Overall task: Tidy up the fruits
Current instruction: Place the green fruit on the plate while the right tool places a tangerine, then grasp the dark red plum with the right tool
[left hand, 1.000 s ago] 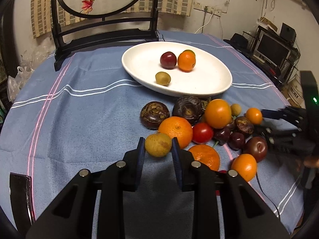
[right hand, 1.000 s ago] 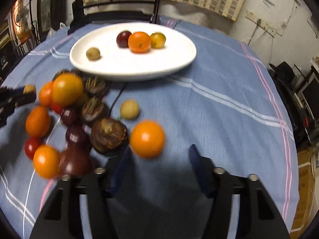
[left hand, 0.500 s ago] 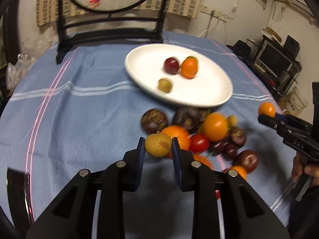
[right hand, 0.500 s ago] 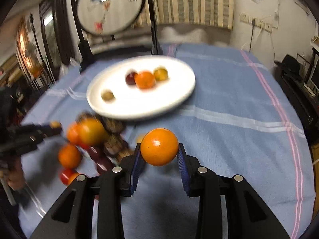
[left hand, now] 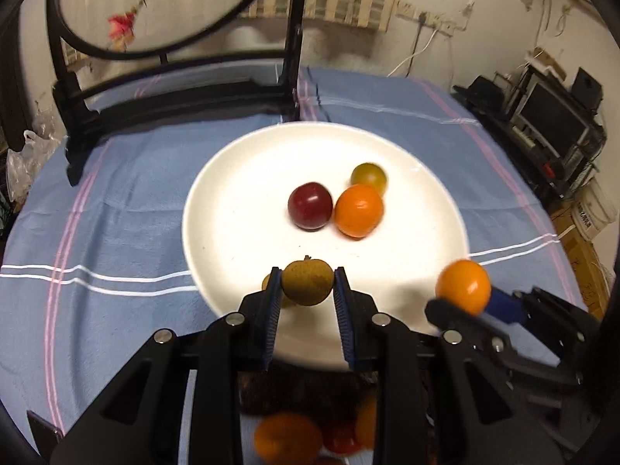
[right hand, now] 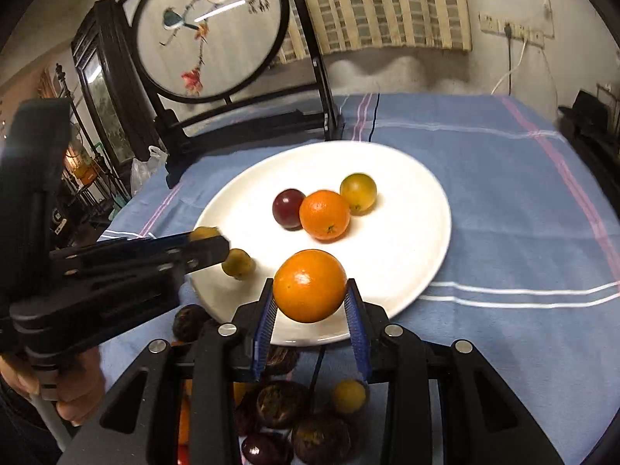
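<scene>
The left gripper [left hand: 307, 285] clamped a longan [left hand: 307, 281] over the white plate's [left hand: 217, 209] near rim; beside it, the right gripper [right hand: 310, 290] clamped an orange [right hand: 309, 285]. Three fruits sat mid-plate.

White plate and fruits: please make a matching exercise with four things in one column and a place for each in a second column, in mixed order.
1. brown longan
2. orange
3. dark red fruit
4. white plate

a. lying on the plate
b. on the blue tablecloth
c. between the right gripper pads
d. between the left gripper pads

Pairs: 1-d, 2-c, 3-a, 4-b
</scene>
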Motion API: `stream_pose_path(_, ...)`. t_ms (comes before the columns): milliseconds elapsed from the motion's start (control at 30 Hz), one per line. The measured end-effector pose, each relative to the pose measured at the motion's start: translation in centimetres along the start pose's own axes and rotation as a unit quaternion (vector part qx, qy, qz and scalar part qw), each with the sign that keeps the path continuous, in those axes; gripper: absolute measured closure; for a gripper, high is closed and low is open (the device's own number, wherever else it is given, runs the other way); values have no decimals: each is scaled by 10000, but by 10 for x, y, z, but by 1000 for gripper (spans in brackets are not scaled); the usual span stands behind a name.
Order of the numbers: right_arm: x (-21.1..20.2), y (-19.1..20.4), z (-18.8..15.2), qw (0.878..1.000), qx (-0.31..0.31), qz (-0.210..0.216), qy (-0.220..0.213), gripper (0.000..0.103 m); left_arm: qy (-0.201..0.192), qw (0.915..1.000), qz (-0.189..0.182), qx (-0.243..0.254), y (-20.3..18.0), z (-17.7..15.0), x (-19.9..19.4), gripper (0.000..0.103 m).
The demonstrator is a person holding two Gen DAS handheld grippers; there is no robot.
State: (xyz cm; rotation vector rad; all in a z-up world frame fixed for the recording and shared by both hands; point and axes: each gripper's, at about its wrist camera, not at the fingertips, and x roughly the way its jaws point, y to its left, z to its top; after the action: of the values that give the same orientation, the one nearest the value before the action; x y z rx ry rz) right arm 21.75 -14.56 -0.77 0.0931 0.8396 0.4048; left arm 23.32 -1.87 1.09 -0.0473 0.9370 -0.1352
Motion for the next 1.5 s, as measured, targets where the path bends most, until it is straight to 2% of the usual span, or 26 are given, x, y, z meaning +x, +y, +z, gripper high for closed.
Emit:
stream_pose_path(100, 4, -4, -2, 9997, 62, 233, 25, 62, 166, 9998, -19, 101, -5, 2, 19, 77)
stream_pose_path(133, 2, -9, -2, 9995, 188, 240, -35, 53, 206, 9997, -53, 122, -6, 2, 22, 76)
stream_pose_path(167, 1, -12, -3, 9994, 249, 222, -49, 44, 159, 9998, -69, 87, -6, 3, 24, 65)
stream_pose_path(200, 1, -15, -4, 9993, 308, 223, -48, 41, 95, 9999, -47, 38, -6, 5, 23, 54)
stream_pose_path(233, 0, -17, -5, 9991, 357, 228, -28, 41, 46, 10000, -13, -1, -5, 6, 22, 30)
stream_pose_path(267, -1, -19, -6, 9991, 376, 200, -24, 41, -17, 10000, 28, -56, -4, 7, 19, 22)
stream_pose_path(300, -1, -19, -7, 9992, 374, 165, -15, 41, -108, 9998, -1, -153, -1, 6, 15, 22)
stream_pose_path(433, -6, -19, -9, 9991, 405, 140, -46, 39, -63, 9990, -164, -410, 12, -5, 2, 22)
stream_pose_path(600, -17, -15, -14, 9991, 372, 156, -105, 37, -242, 9978, 106, -613, 33, -38, -24, 20)
stream_pose_path(667, -20, -12, -18, 9993, 336, 113, -133, 37, -242, 9969, 65, -740, 41, -50, -31, 19)
stream_pose_path(767, -25, -8, -31, 9995, 286, 64, -115, 37, -190, 9961, -8, -857, 51, -69, -40, 19)
stream_pose_path(967, -51, 1, -66, 9998, 86, -101, -146, 37, -244, 9965, 140, -782, 59, -100, -51, 18)
stream_pose_path(1067, -71, 5, -84, 9999, -1, 33, -149, 37, -233, 9970, 113, -732, 60, -110, -55, 18)
stream_pose_path(1133, -81, 9, -95, 9998, -179, -12, -84, 37, -275, 9972, 100, -695, 60, -115, -59, 18)
stream_pose_path(1200, -86, 15, -107, 9983, -497, -299, 80, 37, -308, 9973, 88, -668, 60, -117, -62, 17)
stream_pose_path(1333, -77, 27, -127, 9898, -1093, -651, 634, 38, -342, 9975, 66, -620, 58, -118, -64, 17)
stream_pose_path(1500, -61, 31, -126, 9844, -1309, -788, 879, 39, -321, 9979, 82, -564, 56, -118, -63, 17)
